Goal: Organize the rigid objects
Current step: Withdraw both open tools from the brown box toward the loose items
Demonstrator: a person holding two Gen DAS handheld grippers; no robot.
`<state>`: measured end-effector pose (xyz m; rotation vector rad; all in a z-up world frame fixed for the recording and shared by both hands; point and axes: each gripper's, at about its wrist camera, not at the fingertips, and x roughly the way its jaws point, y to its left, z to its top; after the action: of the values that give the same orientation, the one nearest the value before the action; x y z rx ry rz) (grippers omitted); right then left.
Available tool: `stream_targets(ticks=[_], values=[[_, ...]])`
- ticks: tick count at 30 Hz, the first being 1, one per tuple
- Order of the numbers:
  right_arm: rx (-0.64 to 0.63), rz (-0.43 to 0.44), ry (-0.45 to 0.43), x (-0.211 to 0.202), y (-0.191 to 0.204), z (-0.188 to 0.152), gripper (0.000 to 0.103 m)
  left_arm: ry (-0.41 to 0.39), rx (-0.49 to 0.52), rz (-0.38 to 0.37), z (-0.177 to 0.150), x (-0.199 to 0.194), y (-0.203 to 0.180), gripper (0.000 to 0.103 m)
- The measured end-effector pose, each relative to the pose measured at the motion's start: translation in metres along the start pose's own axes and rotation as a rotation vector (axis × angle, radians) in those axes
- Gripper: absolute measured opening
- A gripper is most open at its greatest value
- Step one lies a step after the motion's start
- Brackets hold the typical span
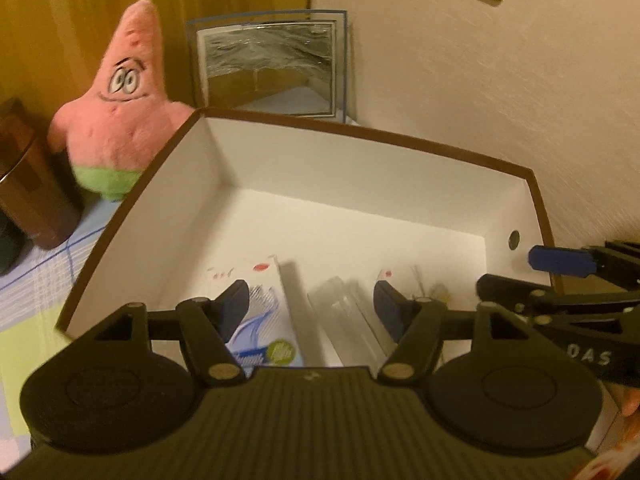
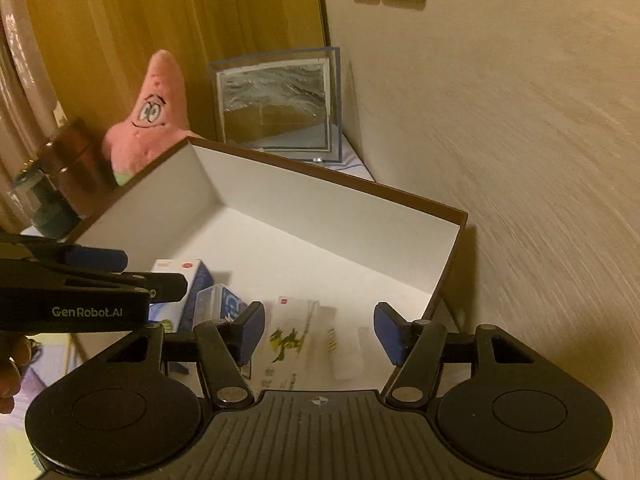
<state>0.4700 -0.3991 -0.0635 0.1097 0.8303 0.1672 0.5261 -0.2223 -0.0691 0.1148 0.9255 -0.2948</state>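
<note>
A white box with a brown rim [image 1: 360, 130] [image 2: 320, 172] stands against the wall. Inside lie a white carton with blue print [image 1: 268, 328] [image 2: 176, 276], a clear plastic case [image 1: 348, 312] [image 2: 218, 304], a packet with a green dragon print [image 2: 288, 340] and a small white tube [image 2: 348, 356]. My left gripper [image 1: 312, 306] is open and empty above the box's near side; it also shows in the right wrist view [image 2: 120, 268]. My right gripper [image 2: 318, 332] is open and empty over the packet; it also shows in the left wrist view [image 1: 532, 276].
A pink star plush [image 1: 120, 108] [image 2: 156, 116] and a brown canister [image 1: 28, 184] [image 2: 76, 160] stand left of the box. A framed picture [image 1: 272, 64] [image 2: 280, 104] leans behind it. The wall [image 1: 500, 100] runs close along the right. A checked cloth [image 1: 36, 280] covers the table.
</note>
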Motion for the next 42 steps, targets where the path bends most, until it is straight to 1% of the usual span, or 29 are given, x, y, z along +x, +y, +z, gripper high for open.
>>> stream_targets(ticks=[7,16,21,30,42], values=[[0.013,0.027,-0.019,-0.026,0.010,-0.012,0.061,-0.008,-0.026,0.005,-0.019,-0.034,0.012,0.067],[0.033,0.059,-0.031,-0.055,0.025,-0.030,0.061,-0.041,-0.048,0.006,-0.043,-0.076,0.020,0.067],[0.027,0.081,-0.035,-0.071,0.036,-0.043,0.061,-0.048,-0.063,0.015,-0.060,-0.100,0.023,0.067],[0.014,0.112,-0.027,-0.093,0.058,-0.065,0.061,-0.088,-0.066,0.016,-0.090,-0.142,0.031,0.067],[-0.005,0.153,0.005,-0.103,0.086,-0.090,0.061,-0.090,-0.070,0.064,-0.135,-0.166,0.045,0.067]])
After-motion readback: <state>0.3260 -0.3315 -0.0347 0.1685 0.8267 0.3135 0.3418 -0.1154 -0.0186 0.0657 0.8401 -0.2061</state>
